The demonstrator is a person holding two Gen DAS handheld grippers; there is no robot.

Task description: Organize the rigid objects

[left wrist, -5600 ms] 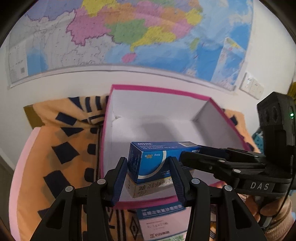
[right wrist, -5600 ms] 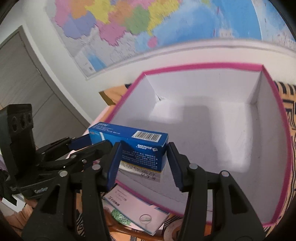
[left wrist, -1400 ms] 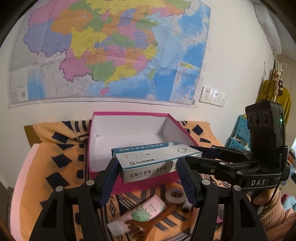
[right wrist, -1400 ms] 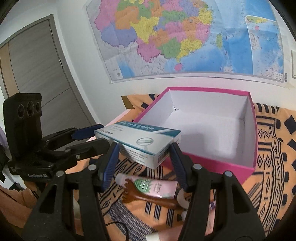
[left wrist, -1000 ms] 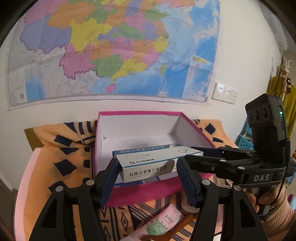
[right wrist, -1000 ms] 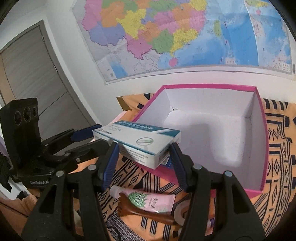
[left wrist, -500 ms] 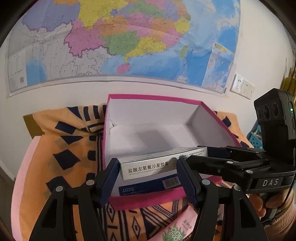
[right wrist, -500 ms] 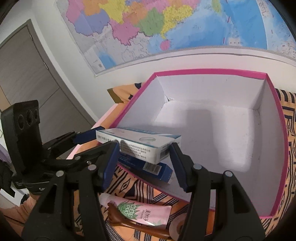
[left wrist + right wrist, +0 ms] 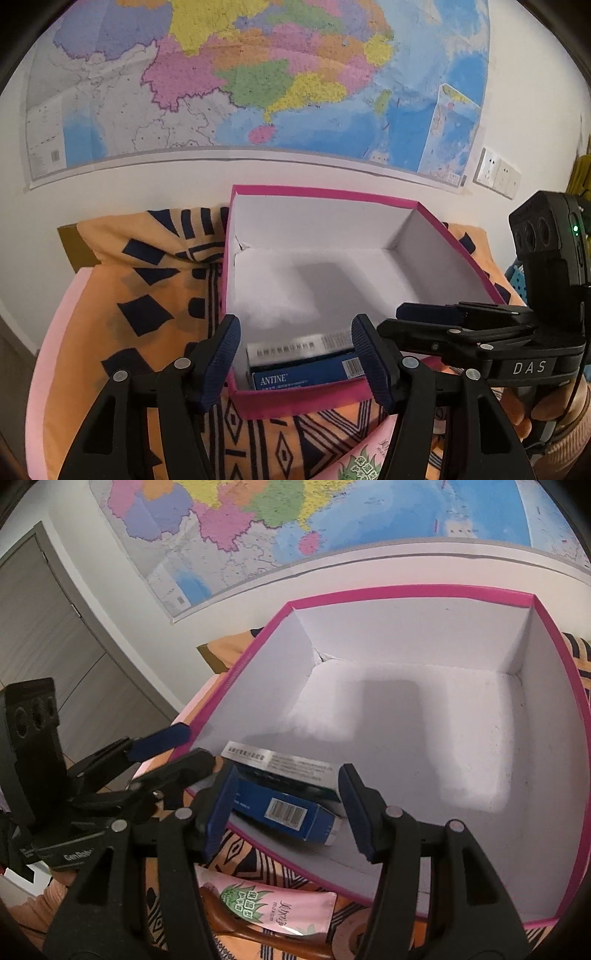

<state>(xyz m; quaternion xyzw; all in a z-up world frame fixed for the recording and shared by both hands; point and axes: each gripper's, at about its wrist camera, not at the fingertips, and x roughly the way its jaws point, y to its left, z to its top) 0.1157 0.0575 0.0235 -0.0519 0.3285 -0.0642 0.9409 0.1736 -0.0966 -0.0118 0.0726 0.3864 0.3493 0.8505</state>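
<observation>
A white medicine box [image 9: 295, 345] lies on a blue box marked ANTINE [image 9: 306, 373] at the near left corner inside the pink box [image 9: 317, 192]. My left gripper [image 9: 295, 354] is shut on the white box, its pads against the box's sides. My right gripper [image 9: 284, 808] is shut on the same white box [image 9: 280, 766], over the blue box [image 9: 284, 810]. The two grippers come in side by side over the pink box's [image 9: 406, 590] near rim. The rest of its white floor is bare.
The pink box stands on an orange patterned cloth [image 9: 147, 295] against a wall with a map. In front of the box lie a pink tube [image 9: 273, 904], a wooden comb [image 9: 236, 926] and a tape roll [image 9: 347, 934]. A grey door [image 9: 55, 627] is at the left.
Both grippers have carried the white box forward and down over the near rim. It now rests on the blue box inside the pink box, still gripped.
</observation>
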